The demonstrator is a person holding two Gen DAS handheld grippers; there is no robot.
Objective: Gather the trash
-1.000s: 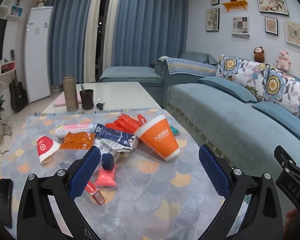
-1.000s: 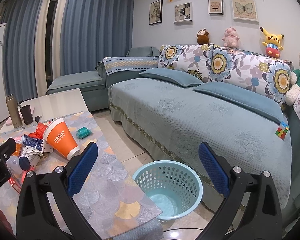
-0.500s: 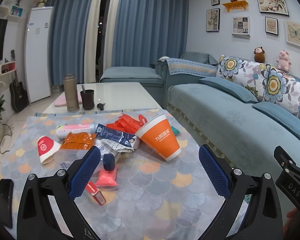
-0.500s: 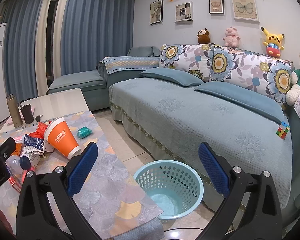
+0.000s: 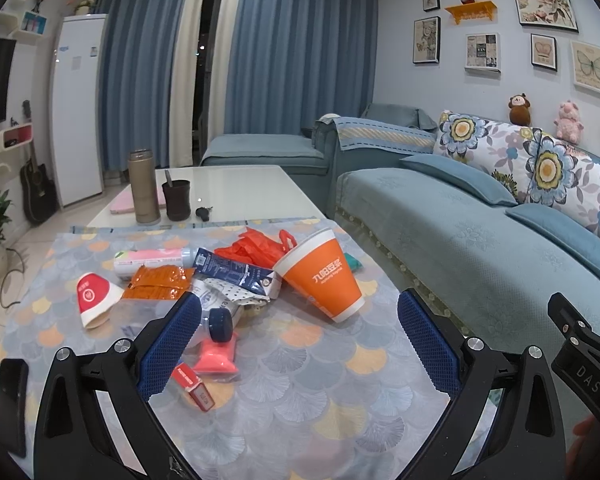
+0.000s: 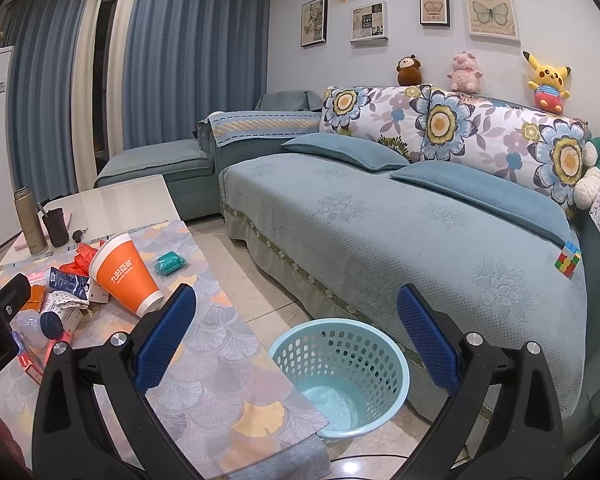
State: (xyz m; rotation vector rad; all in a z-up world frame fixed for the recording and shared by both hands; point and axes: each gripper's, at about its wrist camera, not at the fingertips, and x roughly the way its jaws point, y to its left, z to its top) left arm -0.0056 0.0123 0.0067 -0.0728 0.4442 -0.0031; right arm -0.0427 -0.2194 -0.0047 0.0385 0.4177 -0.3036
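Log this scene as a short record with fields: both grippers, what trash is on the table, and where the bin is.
left gripper: jaws open, holding nothing, above the table
right gripper: jaws open, holding nothing
table: patterned cloth
trash: orange cup on its side, red-and-white cup, orange wrapper, blue carton, red bag
basket: light blue, on the floor between table and sofa, looks empty

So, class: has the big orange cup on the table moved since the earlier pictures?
No. The orange cup lies tipped in the same spot against the blue carton and red bag; any small shift is the camera's.
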